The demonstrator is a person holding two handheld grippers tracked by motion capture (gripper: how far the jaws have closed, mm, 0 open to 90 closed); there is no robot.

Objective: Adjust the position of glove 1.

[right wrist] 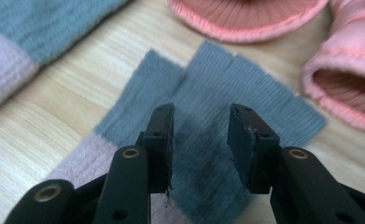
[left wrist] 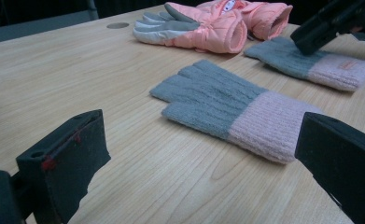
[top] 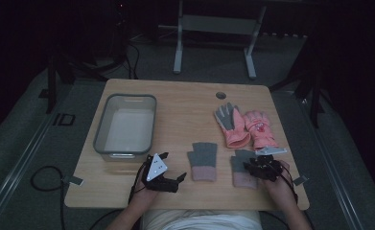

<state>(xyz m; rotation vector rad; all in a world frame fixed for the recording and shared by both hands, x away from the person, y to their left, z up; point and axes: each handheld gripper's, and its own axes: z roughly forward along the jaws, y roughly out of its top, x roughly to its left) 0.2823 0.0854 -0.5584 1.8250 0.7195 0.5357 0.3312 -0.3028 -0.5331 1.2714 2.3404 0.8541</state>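
Two grey knit fingerless gloves with pink cuffs lie flat near the table's front edge. The left glove [top: 203, 160] [left wrist: 227, 105] sits ahead of my left gripper [top: 173, 166] [left wrist: 203, 154], whose jaws stand wide open and empty just above the wood. My right gripper [top: 254, 165] [right wrist: 201, 121] points down over the grey part of the right glove [top: 242, 176] [right wrist: 245, 79]. Its jaws are apart, with the knit fabric beneath the gap and nothing pinched between the pads. In the left gripper view the right gripper [left wrist: 329, 23] hangs over that glove [left wrist: 311, 63].
A pair of pink padded gloves [top: 233, 125] [left wrist: 203, 28] [right wrist: 348, 84] lies just beyond the right knit glove. A clear plastic bin [top: 100, 129] stands at the table's left. A round cable hole [top: 221, 95] is near the far edge. Bare wood lies between bin and gloves.
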